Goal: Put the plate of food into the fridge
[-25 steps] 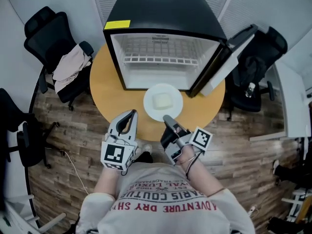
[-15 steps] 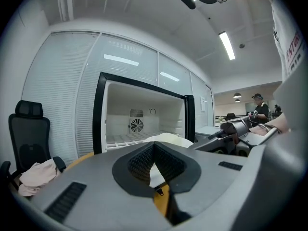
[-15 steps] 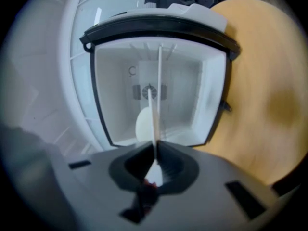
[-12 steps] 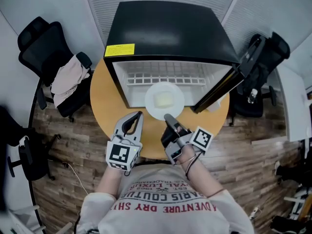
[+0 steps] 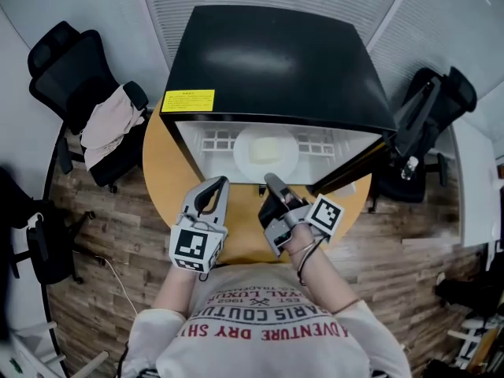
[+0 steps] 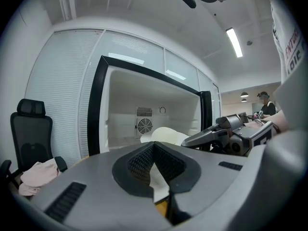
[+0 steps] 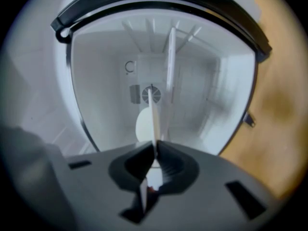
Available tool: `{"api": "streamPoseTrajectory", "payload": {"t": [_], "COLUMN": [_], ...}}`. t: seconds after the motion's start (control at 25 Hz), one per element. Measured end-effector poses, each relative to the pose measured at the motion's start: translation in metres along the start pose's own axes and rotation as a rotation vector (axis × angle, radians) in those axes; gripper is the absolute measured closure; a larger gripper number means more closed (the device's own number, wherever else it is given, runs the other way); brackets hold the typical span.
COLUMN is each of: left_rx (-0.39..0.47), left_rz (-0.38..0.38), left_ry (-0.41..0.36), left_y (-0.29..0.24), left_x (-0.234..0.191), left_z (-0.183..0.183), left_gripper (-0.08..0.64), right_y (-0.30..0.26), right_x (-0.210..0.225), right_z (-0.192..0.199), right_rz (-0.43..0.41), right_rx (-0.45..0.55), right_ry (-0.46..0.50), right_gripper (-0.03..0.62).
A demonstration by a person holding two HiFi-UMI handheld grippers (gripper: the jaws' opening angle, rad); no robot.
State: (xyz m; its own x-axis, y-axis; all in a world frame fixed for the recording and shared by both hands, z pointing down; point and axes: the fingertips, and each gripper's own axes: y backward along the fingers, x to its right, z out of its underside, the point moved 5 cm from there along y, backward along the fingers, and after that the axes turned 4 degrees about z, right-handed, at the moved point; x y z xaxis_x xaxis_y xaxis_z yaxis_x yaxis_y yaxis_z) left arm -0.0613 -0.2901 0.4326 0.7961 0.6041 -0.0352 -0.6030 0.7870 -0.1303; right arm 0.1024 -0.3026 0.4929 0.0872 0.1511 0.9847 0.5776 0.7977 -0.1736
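A white plate (image 5: 266,152) with a pale block of food (image 5: 268,150) hangs level just inside the mouth of the black mini fridge (image 5: 276,61). My right gripper (image 5: 272,184) is shut on the plate's near rim. In the right gripper view the plate (image 7: 155,114) runs edge-on from the jaws into the white fridge interior (image 7: 202,100). My left gripper (image 5: 213,189) is shut on nothing, over the table left of the plate. The left gripper view shows the plate (image 6: 166,134) and the right gripper (image 6: 226,134) at the fridge opening.
The fridge stands on a round wooden table (image 5: 160,172), its door (image 5: 350,172) swung open to the right. A wire shelf (image 5: 216,142) sits inside. An office chair (image 5: 87,77) with a pink garment (image 5: 106,124) is at the left, another chair (image 5: 433,124) at the right.
My right gripper has carried the plate forward from in front of the fridge into its opening. The left gripper has stayed shut beside it.
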Motion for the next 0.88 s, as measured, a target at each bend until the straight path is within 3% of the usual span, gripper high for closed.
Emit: {"api": "streamPoseTrajectory", "payload": {"t": [0.88], "left_rx": [-0.032], "left_rz": [-0.026], "left_ry": [-0.015], "left_y": [-0.023], "left_x": [-0.005], "left_z": [0.005], "left_gripper": [0.534], "right_y": [-0.042], "right_x": [0.005], "right_z": [-0.031], "right_rz": [0.027], "right_rx": [0.001], "right_ry": [-0.037], "right_gripper": [0.541]}}
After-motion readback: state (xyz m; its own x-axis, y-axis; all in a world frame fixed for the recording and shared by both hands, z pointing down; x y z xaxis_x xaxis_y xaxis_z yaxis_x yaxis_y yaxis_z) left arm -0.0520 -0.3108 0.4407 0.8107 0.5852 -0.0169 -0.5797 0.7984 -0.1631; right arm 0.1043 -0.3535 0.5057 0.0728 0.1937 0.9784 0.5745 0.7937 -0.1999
